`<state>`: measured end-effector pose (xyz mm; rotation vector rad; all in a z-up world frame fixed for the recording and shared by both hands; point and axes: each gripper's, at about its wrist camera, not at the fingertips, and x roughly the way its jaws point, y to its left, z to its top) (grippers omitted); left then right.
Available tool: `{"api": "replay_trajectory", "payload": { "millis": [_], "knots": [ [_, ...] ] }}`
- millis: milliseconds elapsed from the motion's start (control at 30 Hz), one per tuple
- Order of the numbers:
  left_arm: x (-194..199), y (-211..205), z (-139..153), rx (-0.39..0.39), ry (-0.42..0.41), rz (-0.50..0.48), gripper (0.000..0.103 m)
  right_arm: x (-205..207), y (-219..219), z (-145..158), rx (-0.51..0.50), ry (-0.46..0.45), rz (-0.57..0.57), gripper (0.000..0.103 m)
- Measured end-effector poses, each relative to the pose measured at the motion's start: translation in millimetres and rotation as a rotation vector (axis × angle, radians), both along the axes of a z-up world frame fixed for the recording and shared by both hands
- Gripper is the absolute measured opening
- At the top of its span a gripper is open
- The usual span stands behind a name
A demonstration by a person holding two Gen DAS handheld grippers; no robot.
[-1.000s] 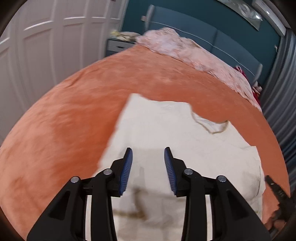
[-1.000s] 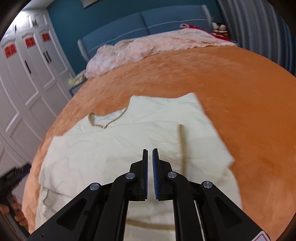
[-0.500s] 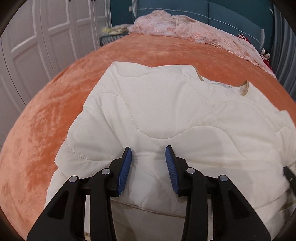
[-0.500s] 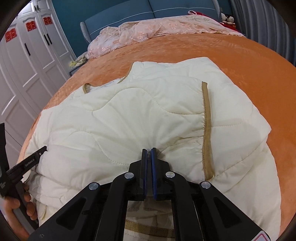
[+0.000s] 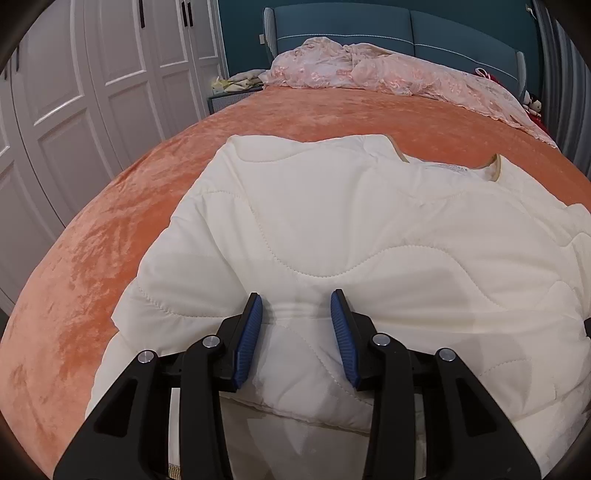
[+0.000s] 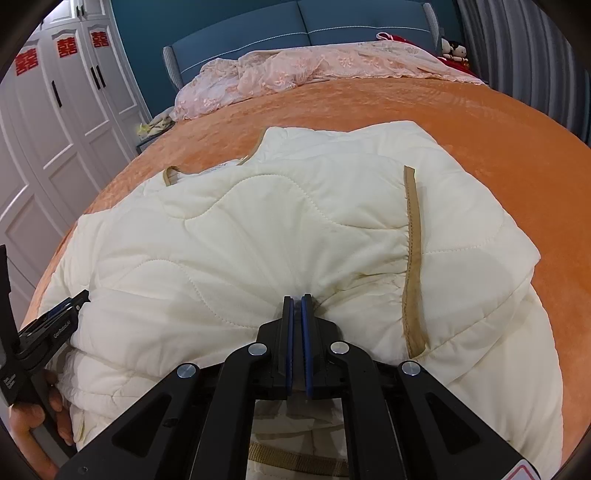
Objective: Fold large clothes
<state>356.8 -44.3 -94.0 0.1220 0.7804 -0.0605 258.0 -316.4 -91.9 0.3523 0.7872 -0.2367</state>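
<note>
A cream quilted jacket (image 5: 369, 221) with tan trim (image 6: 412, 258) lies on the orange bed cover (image 5: 110, 240), its near edge doubled over a lower layer. My left gripper (image 5: 297, 314) is part-way closed on a thick fold of that near edge, and the fabric bunches between the blue pads. My right gripper (image 6: 297, 301) is shut tight on a pinch of the jacket (image 6: 277, 221), with creases fanning out from its tips. In the right wrist view the left gripper (image 6: 70, 306) and the hand (image 6: 33, 417) holding it show at the jacket's left side.
A crumpled pink lace blanket (image 5: 369, 70) lies along the blue headboard (image 6: 332, 22) at the far end. White wardrobe doors (image 5: 92, 74) stand to the left, with a small nightstand (image 5: 225, 98) beside the bed. Grey curtains (image 6: 517, 55) hang on the right.
Both grippers have come down toward the bed with the jacket's edge, so the jacket fills far more of each view. Since the half-second frames almost nothing has moved.
</note>
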Motion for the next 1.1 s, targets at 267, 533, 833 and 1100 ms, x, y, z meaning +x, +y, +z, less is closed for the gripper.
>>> {"api": "replay_trajectory", "payload": {
  "millis": [267, 533, 833, 1100],
  "knots": [
    [-1.6, -1.5, -2.8, 0.009, -0.013, 0.002, 0.037, -0.4, 1.8, -2.6, -0.004, -0.011, -0.005, 0.005],
    [-0.8, -1.5, -0.5, 0.008, -0.001, 0.001, 0.037, 0.0, 1.2, -2.6, 0.002, -0.013, -0.002, 0.005],
    [21.8, 40.8, 55.1, -0.208, 0.129, -0.098, 0.053, 20.3, -11.0, 41.9, 0.098, -0.008, 0.050, 0.047],
    [126.3, 62.3, 86.6, -0.417, 0.156, -0.031, 0.073, 151.2, 23.5, 80.2, 0.230, -0.101, 0.240, 0.058]
  ]
}}
